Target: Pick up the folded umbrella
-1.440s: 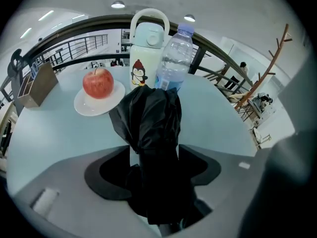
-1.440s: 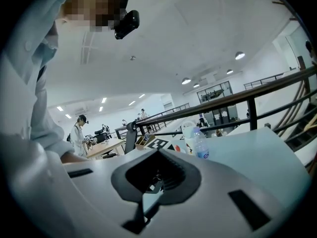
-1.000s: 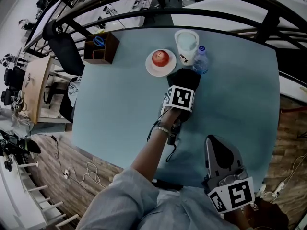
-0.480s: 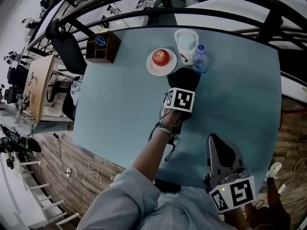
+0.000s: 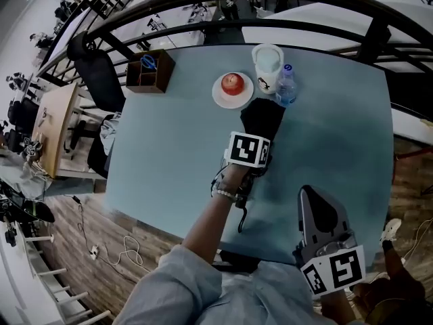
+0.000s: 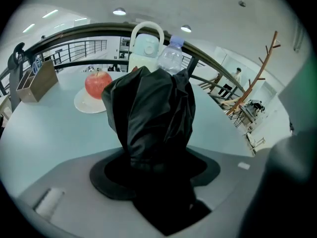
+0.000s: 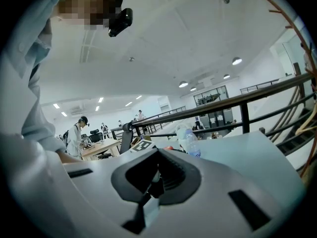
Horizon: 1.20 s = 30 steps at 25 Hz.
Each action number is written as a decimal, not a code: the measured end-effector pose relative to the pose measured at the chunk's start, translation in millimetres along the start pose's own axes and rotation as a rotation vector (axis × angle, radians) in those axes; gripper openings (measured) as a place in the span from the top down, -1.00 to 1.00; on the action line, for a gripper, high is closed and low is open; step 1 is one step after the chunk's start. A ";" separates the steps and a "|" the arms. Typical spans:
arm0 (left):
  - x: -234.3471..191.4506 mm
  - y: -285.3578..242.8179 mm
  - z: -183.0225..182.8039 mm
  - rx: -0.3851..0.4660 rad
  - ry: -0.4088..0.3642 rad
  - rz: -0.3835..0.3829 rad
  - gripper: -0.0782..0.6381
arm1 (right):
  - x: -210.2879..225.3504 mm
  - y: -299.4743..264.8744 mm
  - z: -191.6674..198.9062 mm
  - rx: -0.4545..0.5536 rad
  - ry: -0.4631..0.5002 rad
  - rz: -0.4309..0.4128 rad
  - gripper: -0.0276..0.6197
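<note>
Left tongs, jaws just closing, pinched the black umbrella near the bottle; right tongs hung pressed together, empty.

No legible text anywhere: the cube on the left gripper and the cube on the right gripper bear only square markers, and the print on the white jug is too small to read
</note>
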<state>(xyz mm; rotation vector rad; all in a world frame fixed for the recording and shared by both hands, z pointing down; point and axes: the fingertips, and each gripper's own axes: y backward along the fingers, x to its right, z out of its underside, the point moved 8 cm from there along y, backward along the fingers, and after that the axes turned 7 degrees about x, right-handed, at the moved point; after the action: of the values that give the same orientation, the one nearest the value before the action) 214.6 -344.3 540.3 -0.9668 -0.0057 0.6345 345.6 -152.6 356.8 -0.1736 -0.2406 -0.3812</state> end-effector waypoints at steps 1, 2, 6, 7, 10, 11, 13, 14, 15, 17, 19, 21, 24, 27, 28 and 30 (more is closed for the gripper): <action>0.2 8.0 -0.9 0.021 -0.002 0.010 0.02 | -5.3 0.4 -1.1 0.006 0.007 0.003 0.92; 0.2 16.9 -1.7 0.044 0.000 0.021 0.02 | -10.9 1.3 -2.0 0.010 0.012 0.007 0.92; 1.1 58.5 -3.3 0.150 0.022 0.061 0.02 | -35.1 11.1 -4.1 0.029 0.039 0.025 0.92; 1.8 69.6 -4.1 0.177 0.023 0.067 0.02 | -40.5 14.8 -5.4 0.035 0.051 0.030 0.92; 2.3 103.8 -5.5 0.255 0.020 0.088 0.02 | -56.7 23.8 -10.3 0.056 0.086 0.048 0.92; 1.2 115.5 -5.2 0.279 0.017 0.097 0.02 | -62.8 25.3 -11.3 0.063 0.096 0.054 0.92; -1.6 139.4 -2.7 0.328 0.009 0.119 0.02 | -76.2 27.5 -12.0 0.076 0.112 0.066 0.92; -2.5 152.1 0.0 0.353 0.007 0.134 0.02 | -83.6 29.5 -11.8 0.083 0.118 0.071 0.92; -2.9 165.5 3.5 0.378 0.008 0.149 0.02 | -91.5 32.1 -11.6 0.090 0.124 0.075 0.92; -3.2 193.5 10.4 0.430 0.010 0.184 0.02 | -108.2 37.9 -12.4 0.105 0.138 0.080 0.92; -3.5 222.0 15.0 0.484 0.008 0.224 0.02 | -125.0 42.6 -14.8 0.123 0.154 0.086 0.92; -4.1 249.0 19.9 0.529 0.015 0.275 0.02 | -140.9 46.5 -16.6 0.134 0.164 0.091 0.92; -6.9 280.6 30.0 0.579 0.037 0.338 0.02 | -159.5 49.8 -14.1 0.146 0.172 0.103 0.92; -12.2 304.9 42.1 0.621 0.010 0.368 0.02 | -178.6 52.8 -8.7 0.163 0.182 0.117 0.92; -14.0 314.1 47.0 0.633 -0.005 0.375 0.02 | -187.3 55.3 -7.2 0.169 0.187 0.123 0.92; -17.4 333.6 59.4 0.655 -0.034 0.389 0.02 | -206.3 63.1 -3.6 0.177 0.196 0.139 0.92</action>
<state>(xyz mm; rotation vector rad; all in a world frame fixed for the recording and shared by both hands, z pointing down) 17.0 -173.4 323.8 -0.3180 0.3482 0.9332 185.0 -24.2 291.3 0.0213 -0.0673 -0.2356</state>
